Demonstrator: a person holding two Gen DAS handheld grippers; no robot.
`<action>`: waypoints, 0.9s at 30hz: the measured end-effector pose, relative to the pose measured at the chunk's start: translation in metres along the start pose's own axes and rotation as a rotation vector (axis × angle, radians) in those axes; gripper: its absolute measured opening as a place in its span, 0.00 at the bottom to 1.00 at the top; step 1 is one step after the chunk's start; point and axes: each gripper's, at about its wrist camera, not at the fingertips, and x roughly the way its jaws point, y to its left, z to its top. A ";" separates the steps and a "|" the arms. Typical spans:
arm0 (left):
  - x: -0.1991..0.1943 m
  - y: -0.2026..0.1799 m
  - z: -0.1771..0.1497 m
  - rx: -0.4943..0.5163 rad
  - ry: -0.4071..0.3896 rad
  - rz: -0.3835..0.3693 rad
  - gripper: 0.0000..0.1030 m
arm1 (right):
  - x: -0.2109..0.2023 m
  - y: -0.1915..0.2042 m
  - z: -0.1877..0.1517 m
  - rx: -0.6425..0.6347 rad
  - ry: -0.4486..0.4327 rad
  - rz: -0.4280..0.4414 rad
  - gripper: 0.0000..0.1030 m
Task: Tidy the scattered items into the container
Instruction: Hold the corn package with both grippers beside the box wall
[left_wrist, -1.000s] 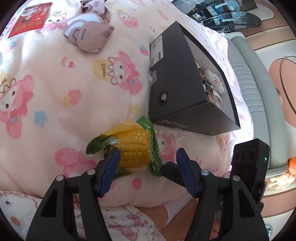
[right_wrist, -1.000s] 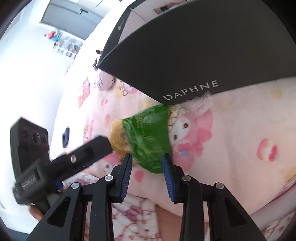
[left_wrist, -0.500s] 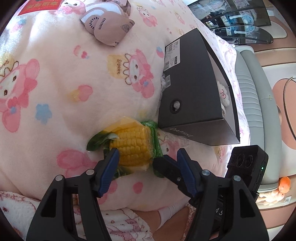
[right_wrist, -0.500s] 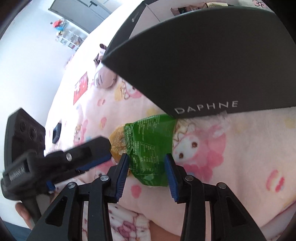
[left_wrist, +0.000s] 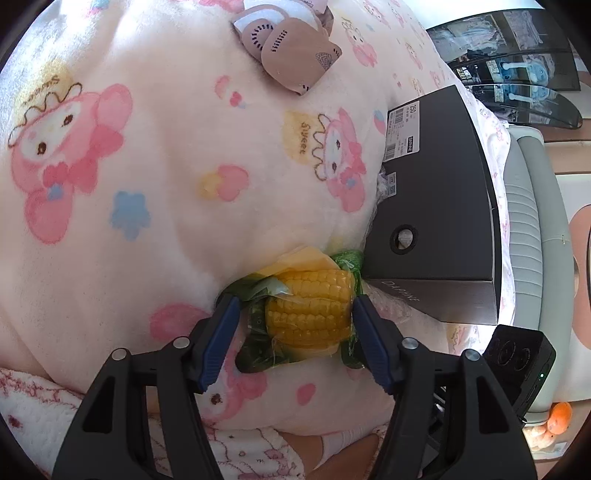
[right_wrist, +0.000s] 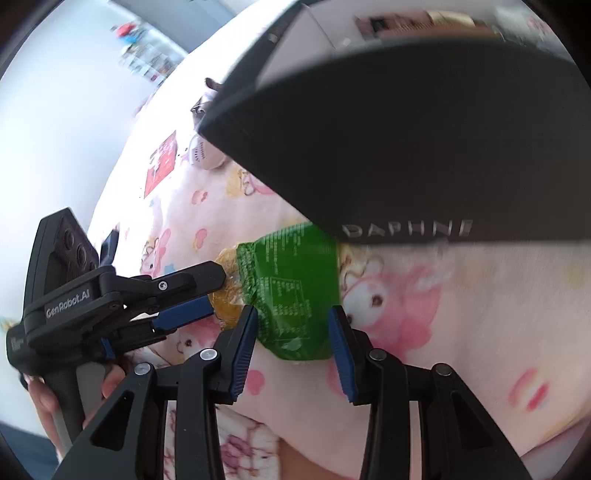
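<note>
A vacuum-packed corn cob (left_wrist: 309, 312) in a yellow and green wrapper lies on the pink cartoon blanket (left_wrist: 177, 177), against the corner of the black DAPHNE box (left_wrist: 436, 229). My left gripper (left_wrist: 295, 317) is open with its jaws on either side of the corn. In the right wrist view the pack's green end (right_wrist: 291, 291) sits between the open jaws of my right gripper (right_wrist: 291, 332), and the left gripper (right_wrist: 192, 291) reaches in from the left. The box (right_wrist: 424, 140) fills the upper right there, its inside mostly hidden.
Brown and white mittens (left_wrist: 291, 55) lie at the far side of the blanket. A red card (right_wrist: 160, 164) lies beyond them. A grey ribbed appliance (left_wrist: 532, 258) stands right of the bed, and an orange toy (left_wrist: 557, 421) lies low at the right.
My left gripper has moved forward so its jaws now straddle the corn. My right gripper has opened wider and closed in on the green end of the pack.
</note>
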 end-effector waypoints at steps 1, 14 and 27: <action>0.001 0.000 0.000 0.003 0.000 0.001 0.63 | -0.006 -0.002 0.003 0.007 -0.021 0.000 0.34; 0.005 -0.002 0.004 0.053 -0.004 0.037 0.64 | 0.028 -0.032 -0.003 0.280 -0.021 0.098 0.41; -0.013 -0.034 -0.029 0.260 -0.020 -0.034 0.57 | -0.022 -0.021 -0.049 0.304 -0.030 0.211 0.37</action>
